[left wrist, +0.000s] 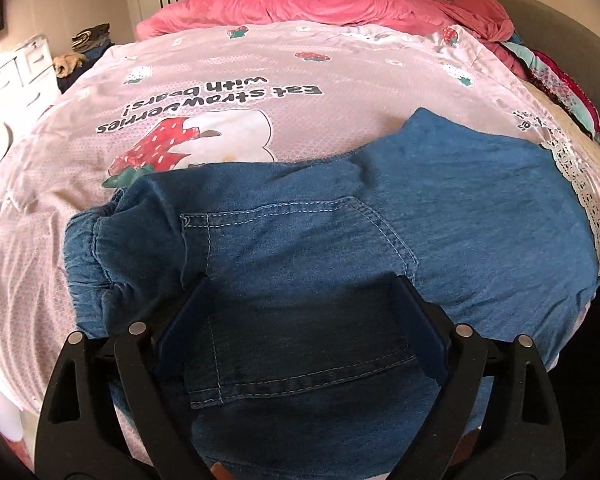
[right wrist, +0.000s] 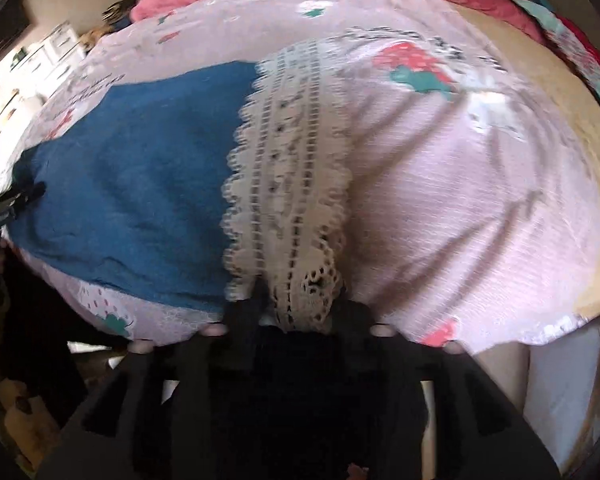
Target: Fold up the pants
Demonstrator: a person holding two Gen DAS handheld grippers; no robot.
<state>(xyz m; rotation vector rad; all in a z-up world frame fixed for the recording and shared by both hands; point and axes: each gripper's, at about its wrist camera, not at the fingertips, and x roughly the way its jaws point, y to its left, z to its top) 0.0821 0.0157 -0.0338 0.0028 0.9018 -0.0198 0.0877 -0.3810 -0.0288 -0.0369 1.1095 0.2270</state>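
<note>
Blue denim pants (left wrist: pixel 340 240) lie across the near part of the bed, waistband to the left, back pocket up. Their leg ends carry a white lace hem (left wrist: pixel 572 176). My left gripper (left wrist: pixel 300 292) is open, its fingers resting on the denim around the back pocket. In the blurred right wrist view the pants (right wrist: pixel 140 184) lie to the left and the lace hem (right wrist: pixel 288 184) runs up the middle. My right gripper (right wrist: pixel 296 312) is shut on the lace hem at the bed's near edge.
The bed has a pink sheet (left wrist: pixel 260 80) printed with strawberries and text. A pink blanket (left wrist: pixel 320 4) is bunched at the far side. Coloured clothes (left wrist: pixel 556 80) are piled at the far right. White drawers (left wrist: pixel 24 68) stand at the left.
</note>
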